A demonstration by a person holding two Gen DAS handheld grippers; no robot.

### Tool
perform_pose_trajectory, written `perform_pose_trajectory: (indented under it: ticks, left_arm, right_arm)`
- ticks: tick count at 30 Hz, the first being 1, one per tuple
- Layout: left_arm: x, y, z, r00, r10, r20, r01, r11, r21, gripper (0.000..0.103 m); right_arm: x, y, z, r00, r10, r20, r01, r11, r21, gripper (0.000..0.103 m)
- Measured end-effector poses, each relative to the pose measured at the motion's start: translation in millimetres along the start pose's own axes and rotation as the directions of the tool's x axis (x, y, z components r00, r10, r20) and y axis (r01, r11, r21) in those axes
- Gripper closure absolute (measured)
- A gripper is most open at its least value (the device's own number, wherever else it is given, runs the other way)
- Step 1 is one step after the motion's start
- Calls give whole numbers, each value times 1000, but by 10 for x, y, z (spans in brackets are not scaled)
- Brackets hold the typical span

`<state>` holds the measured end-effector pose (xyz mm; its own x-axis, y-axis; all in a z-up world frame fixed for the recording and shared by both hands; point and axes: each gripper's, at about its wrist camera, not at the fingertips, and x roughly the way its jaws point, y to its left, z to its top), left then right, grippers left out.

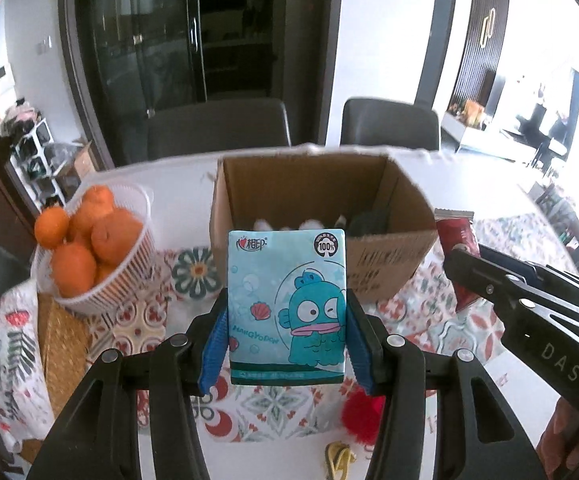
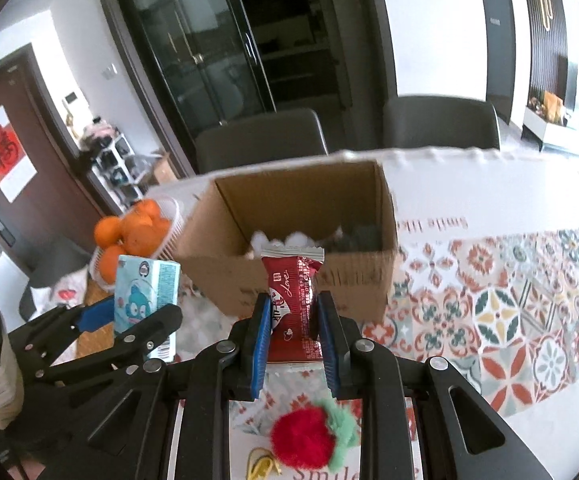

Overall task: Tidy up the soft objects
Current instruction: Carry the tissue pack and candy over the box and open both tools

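Turquoise cartoon-printed tissue pack (image 1: 287, 308), light and squashy, pinched low across both sides by left gripper (image 1: 287, 344), above patterned tablecloth (image 2: 509, 320) before open brown cardboard box (image 1: 321, 216). Crinkly red snack packet (image 2: 293, 312), slippery film, clamped mid-body in right gripper (image 2: 294, 344). Best held by flanks, gently.

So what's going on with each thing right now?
Left tongs: shut on the tissue pack.
Tissue pack: upright, held above the table.
Right tongs: shut on the red packet.
Red packet: held upright.
Cardboard box: open, some things inside.
Basket: full of oranges.
Red pompom: lying on the table.
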<state>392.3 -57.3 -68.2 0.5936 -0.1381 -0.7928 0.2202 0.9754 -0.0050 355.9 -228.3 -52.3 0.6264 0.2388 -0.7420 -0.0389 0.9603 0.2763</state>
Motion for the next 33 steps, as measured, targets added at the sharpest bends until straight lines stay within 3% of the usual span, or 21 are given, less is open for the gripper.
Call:
perform_pose_trajectory:
  ticks: [16,33]
  left_arm:
    - [-234,-51,543,994,-21,112,18,1000,25,52]
    - [103,-12,874,996,-73,53,73,997,2,52]
  right_arm:
    - [-210,39,494,992,47,116,-46,999,-8,79]
    - [123,-71,847,994,73,79,-75,997,15,79]
